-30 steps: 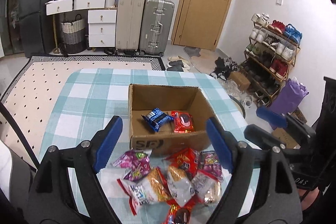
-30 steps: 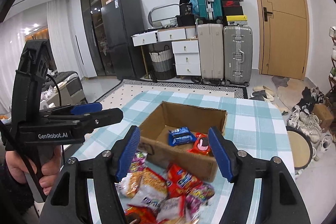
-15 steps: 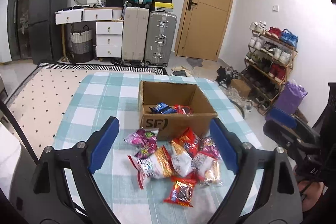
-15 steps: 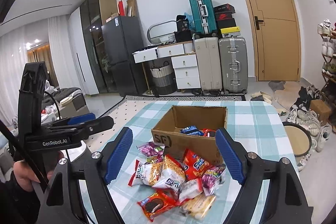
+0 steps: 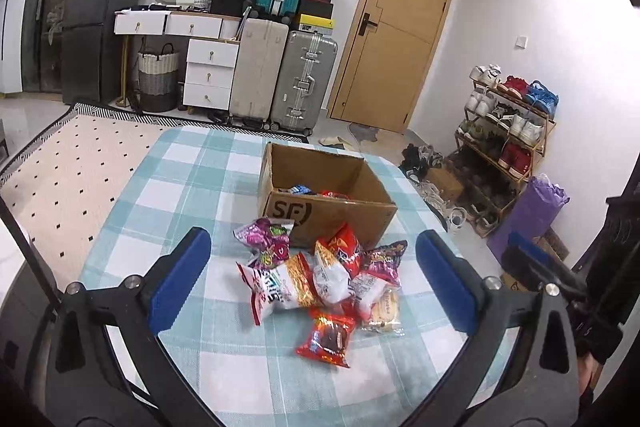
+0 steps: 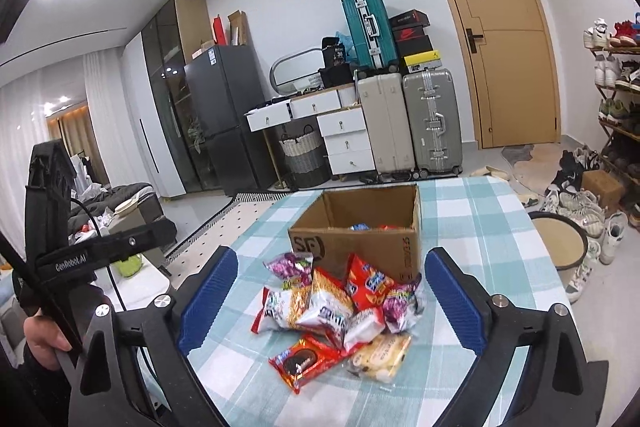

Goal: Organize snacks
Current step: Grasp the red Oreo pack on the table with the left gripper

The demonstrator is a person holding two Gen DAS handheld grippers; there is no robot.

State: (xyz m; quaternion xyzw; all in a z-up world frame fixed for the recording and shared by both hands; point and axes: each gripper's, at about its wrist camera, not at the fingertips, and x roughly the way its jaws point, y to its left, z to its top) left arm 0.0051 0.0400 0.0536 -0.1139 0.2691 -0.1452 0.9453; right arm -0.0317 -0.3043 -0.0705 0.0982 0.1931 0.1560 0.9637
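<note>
We have the left gripper (image 5: 312,279) and right gripper (image 6: 332,303) both spread wide, empty; snack pile (image 5: 320,279) mid-frame, cardboard box (image 5: 324,195) just above.

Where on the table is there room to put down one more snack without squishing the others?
Bare checked cloth lies left of the cardboard box and the snack pile, out to the table edge, and in front of the red cookie packet. It is crowded between the pile and the box front: packets touch there.
</note>
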